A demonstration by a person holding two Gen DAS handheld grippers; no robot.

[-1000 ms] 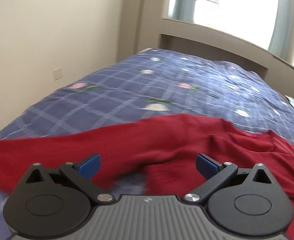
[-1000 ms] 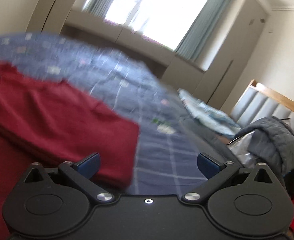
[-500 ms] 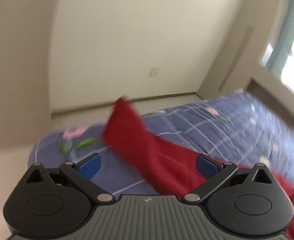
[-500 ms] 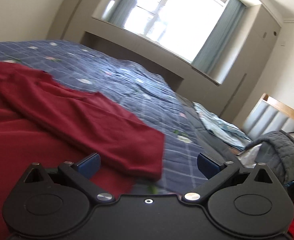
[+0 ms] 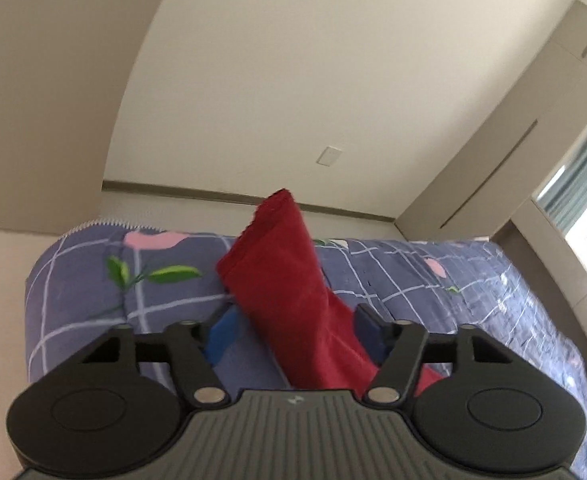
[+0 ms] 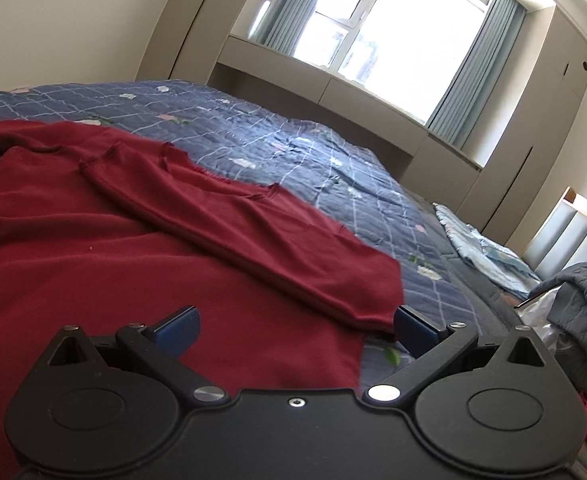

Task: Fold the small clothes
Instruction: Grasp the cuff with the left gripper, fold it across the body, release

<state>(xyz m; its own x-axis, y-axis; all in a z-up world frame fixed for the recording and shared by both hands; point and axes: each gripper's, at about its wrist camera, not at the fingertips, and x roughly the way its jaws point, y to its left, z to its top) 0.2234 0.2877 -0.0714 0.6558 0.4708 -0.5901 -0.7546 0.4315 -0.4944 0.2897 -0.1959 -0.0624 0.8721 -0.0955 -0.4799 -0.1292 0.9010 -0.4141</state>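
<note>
Folding has barely begun, to my eye: the dark red sweater (image 6: 141, 248) lies spread across the blue checked quilt (image 6: 301, 148), its body flat and wide, one sleeve (image 6: 253, 236) crossed over the front with the cuff reaching the garment's right edge. The other sleeve (image 5: 289, 280) runs out toward the corner of the bed, its cuff poking past the quilt's (image 5: 93, 288) edge, so that sleeve wants bringing in, and the body folds are all left to do. The left gripper (image 5: 293, 328) sits low over that outstretched sleeve, tipped downward and aimed along it toward the wall; its jaws have just been closing and now stand about half apart with the red cloth running up between them. The fabric brushes the right-hand blue pad, yet a gap of quilt shows beside the left one, so I'd call it a pinch not yet made. The right gripper (image 6: 297, 328) hovers low over the sweater's near edge, pointing across the bed toward the window (image 6: 381, 36), jaws spread wide and empty; the folded sleeve's cuff lies just ahead of its right finger. A grey quilted jacket (image 6: 581, 300) is heaped by the headboard, well clear of the work.
</note>
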